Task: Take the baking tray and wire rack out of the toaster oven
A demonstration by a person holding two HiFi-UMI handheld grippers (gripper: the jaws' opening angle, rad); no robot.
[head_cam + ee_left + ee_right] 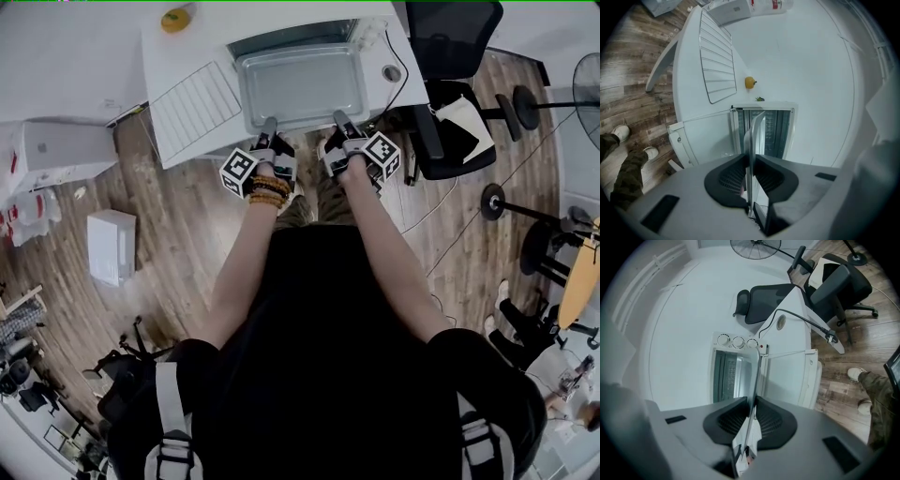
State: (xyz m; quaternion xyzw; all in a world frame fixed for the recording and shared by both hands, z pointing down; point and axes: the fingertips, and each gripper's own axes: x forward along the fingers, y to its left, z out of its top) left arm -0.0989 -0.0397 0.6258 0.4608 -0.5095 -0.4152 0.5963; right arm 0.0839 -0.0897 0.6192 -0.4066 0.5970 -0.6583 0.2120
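The silver baking tray (pixel 300 86) sticks out of the open white toaster oven (pixel 291 39) on the white table, over the lowered oven door. My left gripper (pixel 269 125) is shut on the tray's near rim at the left, and my right gripper (pixel 339 119) is shut on the same rim at the right. The tray's thin edge (pixel 754 131) runs between the left gripper's (pixel 750 176) pads. In the right gripper view the tray rim (pixel 756 376) is pinched in the right gripper (pixel 752 416). The wire rack (pixel 195 106) lies flat on the table left of the oven, also in the left gripper view as the rack (pixel 717 61).
A small yellow object (pixel 176 18) sits at the table's back left. A black office chair (pixel 450 94) stands right of the table, with a cable and a fan base beyond. A white box (pixel 112 246) rests on the wooden floor at the left. The oven's knobs (pixel 737 341) face me.
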